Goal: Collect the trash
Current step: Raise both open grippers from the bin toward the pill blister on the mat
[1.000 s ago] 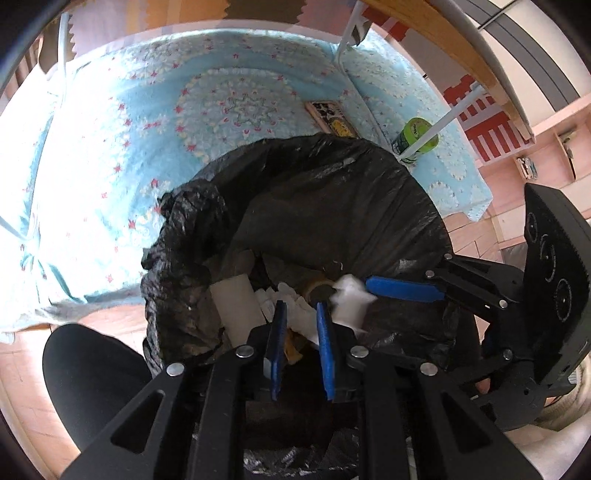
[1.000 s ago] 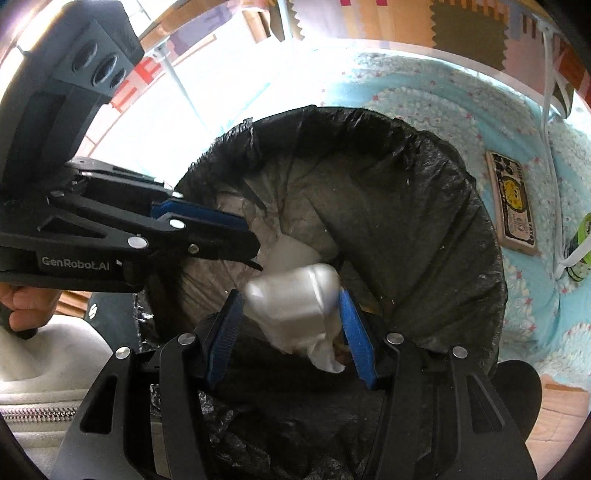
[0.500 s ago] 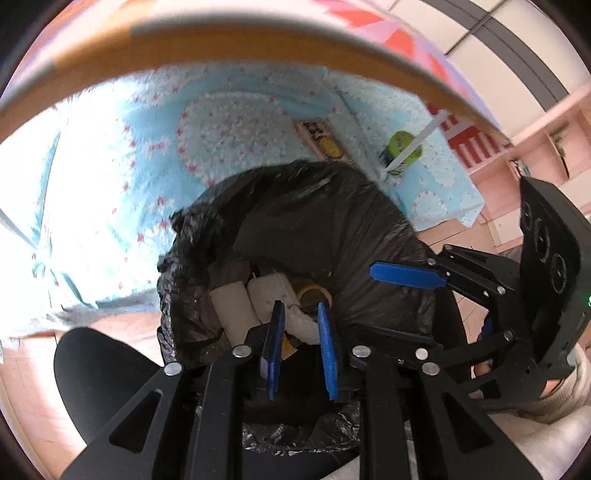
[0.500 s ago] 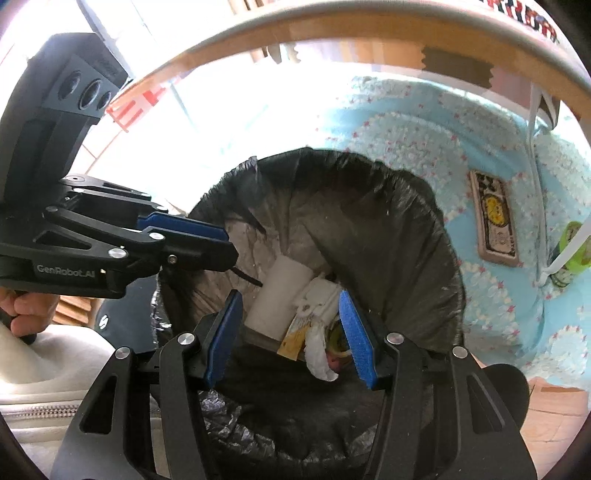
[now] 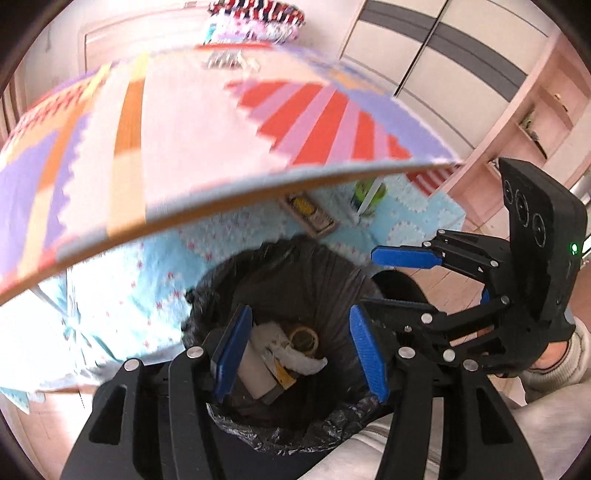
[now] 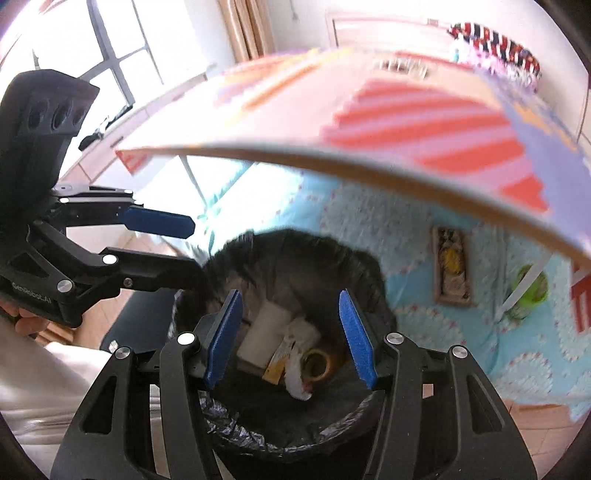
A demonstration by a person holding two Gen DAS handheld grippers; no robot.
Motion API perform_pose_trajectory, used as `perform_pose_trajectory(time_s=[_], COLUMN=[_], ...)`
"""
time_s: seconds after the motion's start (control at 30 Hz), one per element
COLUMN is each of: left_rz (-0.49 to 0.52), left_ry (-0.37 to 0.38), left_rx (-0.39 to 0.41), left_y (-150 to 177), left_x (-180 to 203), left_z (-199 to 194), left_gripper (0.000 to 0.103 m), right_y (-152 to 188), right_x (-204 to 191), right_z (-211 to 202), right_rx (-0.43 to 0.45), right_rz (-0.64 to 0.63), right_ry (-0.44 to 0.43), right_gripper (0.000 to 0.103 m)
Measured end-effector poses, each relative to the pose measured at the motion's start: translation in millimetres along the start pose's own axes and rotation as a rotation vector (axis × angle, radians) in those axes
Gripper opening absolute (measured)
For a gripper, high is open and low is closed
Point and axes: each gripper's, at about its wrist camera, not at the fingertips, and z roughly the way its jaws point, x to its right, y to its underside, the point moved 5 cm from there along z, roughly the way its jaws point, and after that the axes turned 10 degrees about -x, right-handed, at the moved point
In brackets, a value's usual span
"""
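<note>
**Both grippers empty above the bin, trash already inside**

Your left gripper hangs over the trash bin, jaws wide apart, nothing between them. Your right gripper is the same: spread, empty, above the bin mouth. Each shows in the other's view, off to the side of the bin.

Where the trash is: down in the black bag. You can see a pale flat block, a crumpled white tissue, a yellow wrapper scrap and a tape roll, all lying together at the bottom. Nothing is touching either gripper.

Progress, judging from this: at least four pieces are binned, and no drop is in hand. What's left is unclear. On the blue floor mat beyond the bin lie a flat framed box and a green bottle by a white leg; whether those count as trash you can't tell. The patterned surface above is blurred; only a striped item and a small blurred cluster at its far edge show, too smeared to identify.

Next likely call: scan that surface and mat for remaining pieces.
</note>
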Motion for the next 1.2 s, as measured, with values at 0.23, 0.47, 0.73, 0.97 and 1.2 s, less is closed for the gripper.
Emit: perform_pose_trajectory(time_s=[0.23,0.47,0.73,0.97,1.2], left_rz=[0.051,0.057,0.064,0.057,0.054], left_ry=[0.004,-0.034,-0.085,-0.118,-0.146], left_rx=[0.072,0.124,0.153,0.168,0.184], left_y=[-18,-41,-74,-108,-151], left_x=[11,0,-17,-36,-60], left_z=[-33,-53,-60,-59,-57], left_gripper=[0.053,0.053,0.053,0.053,0.053], right_y=[-23,-50,-84,-116,-146], right_x=[7,23,44,63,86], right_z=[-31,-43,-50,-49,-38], right_rx=[0.080,0.129,0.158,0.170,0.168], right_rz=[-0.018,-0.014,-0.029,-0.019,0.009], right_ry=[0.032,0.054,0.109,0.125,0.113], right_gripper=[0.054,0.054,0.054,0.054,0.054])
